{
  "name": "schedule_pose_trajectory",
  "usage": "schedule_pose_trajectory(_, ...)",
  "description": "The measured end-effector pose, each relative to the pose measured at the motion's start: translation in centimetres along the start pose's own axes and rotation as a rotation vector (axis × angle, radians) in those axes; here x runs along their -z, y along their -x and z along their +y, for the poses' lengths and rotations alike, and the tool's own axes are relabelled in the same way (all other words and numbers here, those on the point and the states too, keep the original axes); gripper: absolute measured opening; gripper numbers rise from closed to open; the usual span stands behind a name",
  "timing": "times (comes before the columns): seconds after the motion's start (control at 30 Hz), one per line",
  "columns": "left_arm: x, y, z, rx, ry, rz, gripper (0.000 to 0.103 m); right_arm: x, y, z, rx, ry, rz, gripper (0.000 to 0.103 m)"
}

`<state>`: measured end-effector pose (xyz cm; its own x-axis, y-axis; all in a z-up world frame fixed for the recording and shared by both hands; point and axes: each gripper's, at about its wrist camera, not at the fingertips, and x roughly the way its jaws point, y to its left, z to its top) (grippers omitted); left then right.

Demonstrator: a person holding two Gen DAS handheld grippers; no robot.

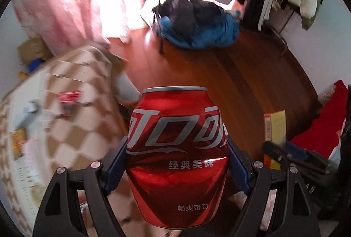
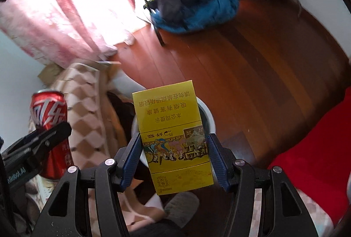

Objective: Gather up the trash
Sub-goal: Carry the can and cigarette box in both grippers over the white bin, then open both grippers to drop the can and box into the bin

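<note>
Left wrist view: left tool (image 1: 177, 162) pinches a red cola can (image 1: 177, 149) between its blue pads, which press the can's dented waist from both sides; the can stands upright, rim away from the camera.
Beyond the left tool: wooden floor (image 1: 219, 74), with a blue and dark heap of clothing (image 1: 197, 24) far ahead under pink curtains (image 1: 65, 6).
Left of the left tool: checked cloth on a worktop (image 1: 72, 123), blurred, with a small red wrapper (image 1: 68, 97) and some papers lying on it, possibly more trash.
Right of the left tool: the right tool (image 1: 291, 155) with a yellow box in it, just beside.

Right wrist view: right tool (image 2: 175, 155) is clamped on a yellow cigarette box (image 2: 173, 138), pads on its two narrow sides, print upside down.
Behind the box: a white round bin (image 2: 207, 116), mostly hidden, directly below and ahead of the right tool.
Left of the right tool: the cola can, held in the other tool, near the worktop's edge.
Right of the right tool: red fabric (image 2: 313, 149).

Step in hand: both pieces look lifted and carried; I judge this the transport toward the bin.
Next move: bring each tool over the bin's mouth, then spread the pads to drop the load; the can still needs shifting rightward to clear the worktop.
</note>
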<state>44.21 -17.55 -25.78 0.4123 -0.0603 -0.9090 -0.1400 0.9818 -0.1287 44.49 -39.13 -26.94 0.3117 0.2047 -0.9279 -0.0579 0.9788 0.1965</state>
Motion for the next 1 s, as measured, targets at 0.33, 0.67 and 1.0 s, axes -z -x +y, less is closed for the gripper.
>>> schedule_pose_trajectory(0.33,-1.1,-12.8,-2.8,0.014,0.001,0.186,0.081,-0.9,-12.8,-4.7,0.009,-0.054,0.168,0.062)
schedule_pose_trajectory(0.67,-0.5,-15.5,-2.4,-0.024,0.003,0.245,0.095,-0.4,-18.9,-7.3,-0.044,-0.148,0.258,0.085)
schedule_pose_trajectory(1.0,0.6,-13.3,-2.0,-0.099,-0.025,0.211,0.095,-0.3,-16.1,-5.8,0.045,-0.101,0.214,0.103)
